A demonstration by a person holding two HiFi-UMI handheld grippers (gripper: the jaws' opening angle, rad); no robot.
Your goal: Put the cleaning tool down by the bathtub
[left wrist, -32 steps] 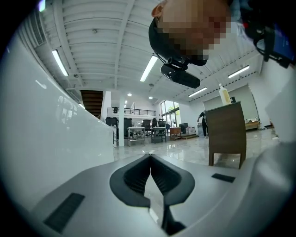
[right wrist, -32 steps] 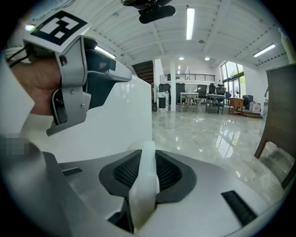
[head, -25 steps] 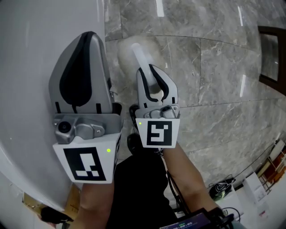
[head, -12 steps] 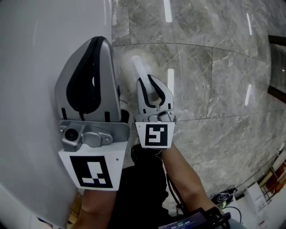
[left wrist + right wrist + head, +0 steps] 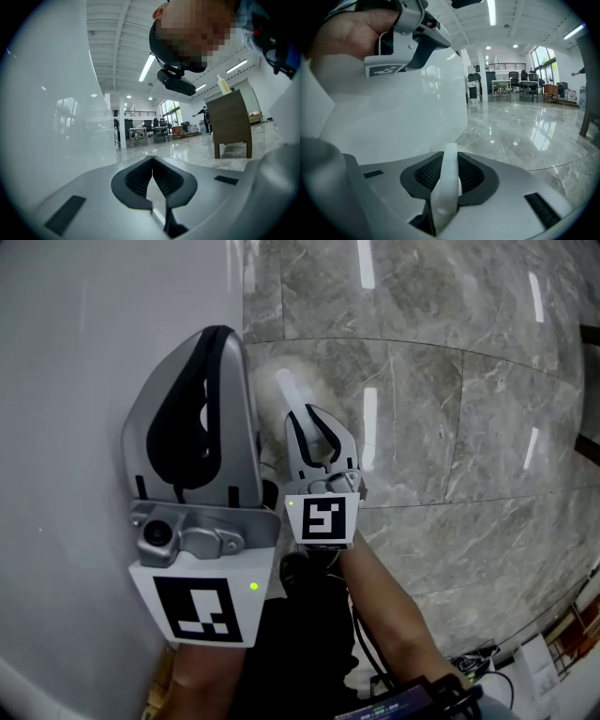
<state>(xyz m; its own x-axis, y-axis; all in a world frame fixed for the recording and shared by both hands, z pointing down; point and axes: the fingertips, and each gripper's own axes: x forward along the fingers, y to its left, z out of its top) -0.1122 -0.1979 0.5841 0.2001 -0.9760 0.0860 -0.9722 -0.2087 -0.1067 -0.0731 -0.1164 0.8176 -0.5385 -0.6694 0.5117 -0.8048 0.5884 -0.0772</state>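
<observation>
Right tongs (image 5: 311, 418): clamped on the white handle of the cleaning tool (image 5: 291, 385), which is angled steeply down so that its pale head, blurred from here and possibly fluffy, sits at or just above the marble floor (image 5: 450, 427) beside the bathtub (image 5: 94, 381), where it is meant to be set down. Left tongs (image 5: 217, 338): closed on nothing, held by the tub's white wall, apparently just to stay clear.

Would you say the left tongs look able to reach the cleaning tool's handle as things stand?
Probably yes: the left tongs hang close beside the handle, with nothing between them, though they are shut and the right tongs clamp it.
</observation>
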